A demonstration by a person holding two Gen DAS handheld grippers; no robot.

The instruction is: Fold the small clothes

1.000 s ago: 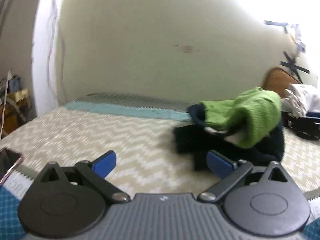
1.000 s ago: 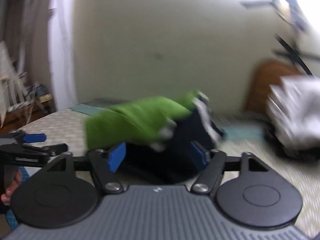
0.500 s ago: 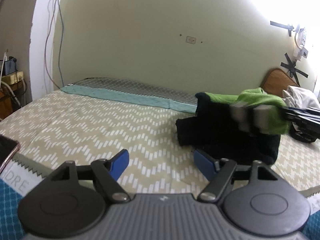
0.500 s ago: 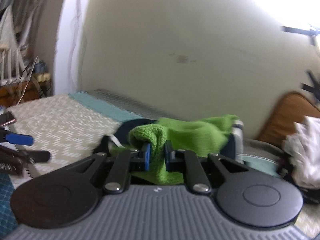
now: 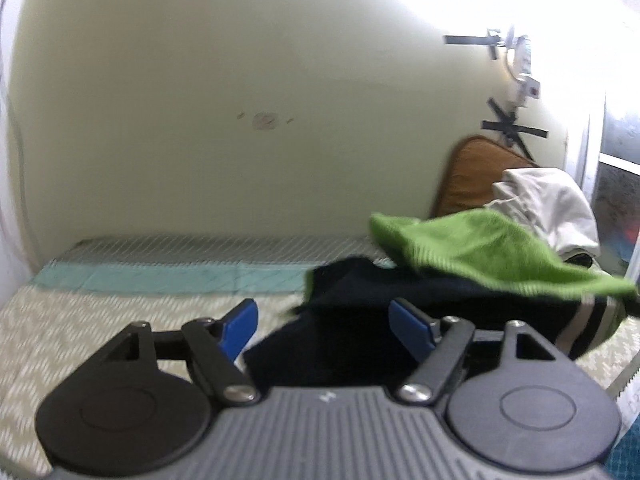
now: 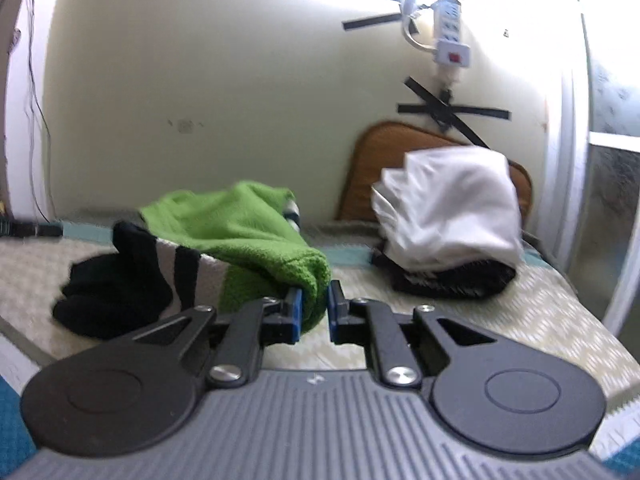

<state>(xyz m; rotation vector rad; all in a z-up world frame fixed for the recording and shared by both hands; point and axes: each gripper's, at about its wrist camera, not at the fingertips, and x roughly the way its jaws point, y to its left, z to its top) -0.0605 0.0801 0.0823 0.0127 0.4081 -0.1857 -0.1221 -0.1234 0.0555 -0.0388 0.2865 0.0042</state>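
Left wrist view: left gripper (image 5: 324, 322) fingers are spread wide and opening further, nothing pinched. The dark part of the garment (image 5: 360, 320) lies between and just beyond the fingers on the bed (image 5: 100, 320), pads not seen pressing on it. The green fleece part (image 5: 480, 248) is lifted ahead and to the right of the fingers, stretched out toward the right edge. The frame is motion-blurred.

Right wrist view: right gripper (image 6: 314, 314) fingers are narrowed onto a green fleece edge (image 6: 312, 280), which is pinched between the pads. The rest of the garment trails ahead and left of the fingers, with the dark striped part (image 6: 132, 276) resting on the bed. A white cloth pile (image 6: 448, 220) sits ahead to the right, well apart, on something dark.

Progress: judged early. The garment is bunched, no fold is laid, and only one edge is held. Left to do: a second edge to be gripped, the piece spread, then folded.
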